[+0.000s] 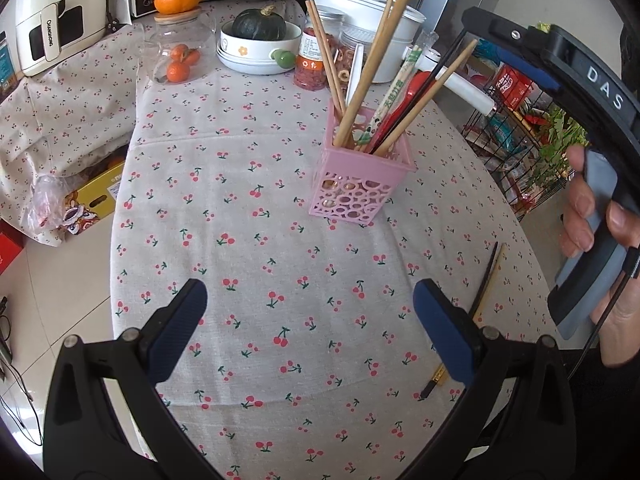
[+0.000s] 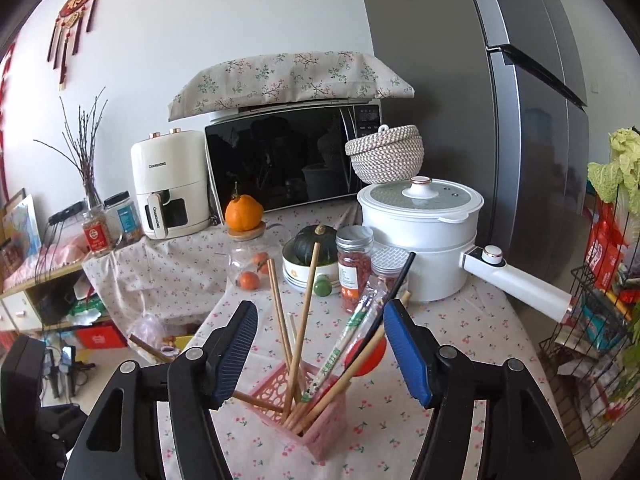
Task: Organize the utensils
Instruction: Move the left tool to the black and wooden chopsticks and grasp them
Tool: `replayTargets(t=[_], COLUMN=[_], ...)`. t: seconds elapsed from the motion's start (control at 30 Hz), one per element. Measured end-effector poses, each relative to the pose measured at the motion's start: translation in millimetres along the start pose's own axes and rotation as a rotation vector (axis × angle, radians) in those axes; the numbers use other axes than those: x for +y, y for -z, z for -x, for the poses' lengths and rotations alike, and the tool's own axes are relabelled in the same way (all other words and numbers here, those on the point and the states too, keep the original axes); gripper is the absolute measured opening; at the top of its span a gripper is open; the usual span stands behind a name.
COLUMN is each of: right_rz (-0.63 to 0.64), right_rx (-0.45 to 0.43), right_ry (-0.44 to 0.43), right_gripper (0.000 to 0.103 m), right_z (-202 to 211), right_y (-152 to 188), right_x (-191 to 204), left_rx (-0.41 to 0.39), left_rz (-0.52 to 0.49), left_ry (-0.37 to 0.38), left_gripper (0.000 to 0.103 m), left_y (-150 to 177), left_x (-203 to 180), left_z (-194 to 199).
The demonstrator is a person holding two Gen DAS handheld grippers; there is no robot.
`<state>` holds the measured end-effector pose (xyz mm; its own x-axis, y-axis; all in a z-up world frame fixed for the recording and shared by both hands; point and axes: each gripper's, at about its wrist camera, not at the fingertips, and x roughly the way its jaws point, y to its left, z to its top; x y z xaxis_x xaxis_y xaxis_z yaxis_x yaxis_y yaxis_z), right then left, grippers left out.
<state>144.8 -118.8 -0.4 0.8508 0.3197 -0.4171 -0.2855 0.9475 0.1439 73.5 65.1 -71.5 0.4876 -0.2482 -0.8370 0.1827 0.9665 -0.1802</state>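
Observation:
A pink perforated holder (image 1: pixel 360 184) stands upright on the cherry-print tablecloth (image 1: pixel 248 240), filled with several wooden chopsticks (image 1: pixel 374 60), a paper-wrapped pair, a black chopstick and a red spoon. My right gripper (image 2: pixel 322 308) hovers just above the holder (image 2: pixel 304 412), open; the sticks rise between its blue fingers without being pressed. A hand holds that gripper's grey handle (image 1: pixel 600 208) at the right. My left gripper (image 1: pixel 310 292) is open and empty over bare cloth nearer me. A loose pair of chopsticks (image 1: pixel 486 280) lies on the cloth beside its right finger, partly hidden behind it.
Behind the holder stand a white pot with a long handle (image 2: pixel 424 236), spice jars (image 2: pixel 354 264), a bowl with a green pumpkin (image 1: pixel 260 40) and a glass jar of oranges (image 1: pixel 180 56). A wire basket of groceries (image 1: pixel 520 136) stands off the table's right edge. The table drops off at the left.

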Motion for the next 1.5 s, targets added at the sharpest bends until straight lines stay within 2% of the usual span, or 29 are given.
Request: replayTargets(t=[0.17, 0.37, 0.57, 0.7, 0.77, 0.87, 0.9, 0.97, 1.0, 1.07, 1.1, 1.17, 1.33, 1.5], right_rz=[-0.03, -0.046, -0.092, -0.165, -0.193, -0.229, -0.232, -0.232, -0.223, -0.207, -0.203, -0.212, -0.276, -0.288], right_rx=[0.076, 0.16, 0.252, 0.372, 0.466, 0.55, 0.577, 0.616, 0.636, 0.665, 0.683, 0.709, 0.746, 0.761], right_ry=[0.043, 0.104, 0.125, 0.138, 0.134, 0.151, 0.166, 0.193, 0.206, 0.225, 0.225, 0.219, 0.199, 0.208], right_gripper=[0.081, 0.085, 0.088, 0.088, 0.088, 0.088, 0.088, 0.088, 0.088, 0.088, 0.088, 0.088, 0.088, 0.088], right_z=[26.8, 50.9, 62.7, 56.2, 48.2, 44.1, 43.1, 43.2, 43.6, 45.0, 45.7, 47.3, 52.0, 55.6], right_y=[8.2, 23.8, 47.5, 68.1, 79.1, 95.8, 100.4, 107.3, 110.5, 115.4, 118.3, 122.9, 130.5, 134.0], right_x=[-18.1, -36.4, -58.6, -80.0, -90.4, -111.0, -118.0, -130.9, -136.5, -147.1, -151.7, -160.5, -182.4, -194.4], left_rx=[0.003, 0.019, 0.036, 0.065, 0.085, 0.119, 0.128, 0.147, 0.16, 0.195, 0.215, 0.256, 0.358, 0.406], left_rz=[-0.01, -0.013, -0.033, -0.054, -0.067, -0.116, -0.143, -0.196, -0.219, -0.257, -0.27, -0.286, -0.33, -0.371], left_ry=[-0.006, 0.005, -0.002, 0.006, 0.03, 0.069, 0.075, 0.079, 0.09, 0.122, 0.139, 0.193, 0.306, 0.306], left_gripper=[0.102, 0.102, 0.102, 0.102, 0.102, 0.101, 0.099, 0.084, 0.081, 0.063, 0.059, 0.04, 0.029, 0.023], left_y=[2.1, 4.8, 5.9, 7.7, 7.8, 6.1, 5.3, 2.9, 2.1, 0.6, 0.3, -0.8, -0.7, -1.2], left_x=[-5.2, -15.8, -32.1, -49.0, -60.0, -81.3, -88.9, -104.0, -111.0, -123.5, -129.7, -143.2, -179.6, -203.4], left_z=[-1.3, -5.2, -14.7, -27.2, -33.3, -43.4, -47.0, -56.2, -61.5, -73.5, -80.0, -94.1, -118.9, -137.1])
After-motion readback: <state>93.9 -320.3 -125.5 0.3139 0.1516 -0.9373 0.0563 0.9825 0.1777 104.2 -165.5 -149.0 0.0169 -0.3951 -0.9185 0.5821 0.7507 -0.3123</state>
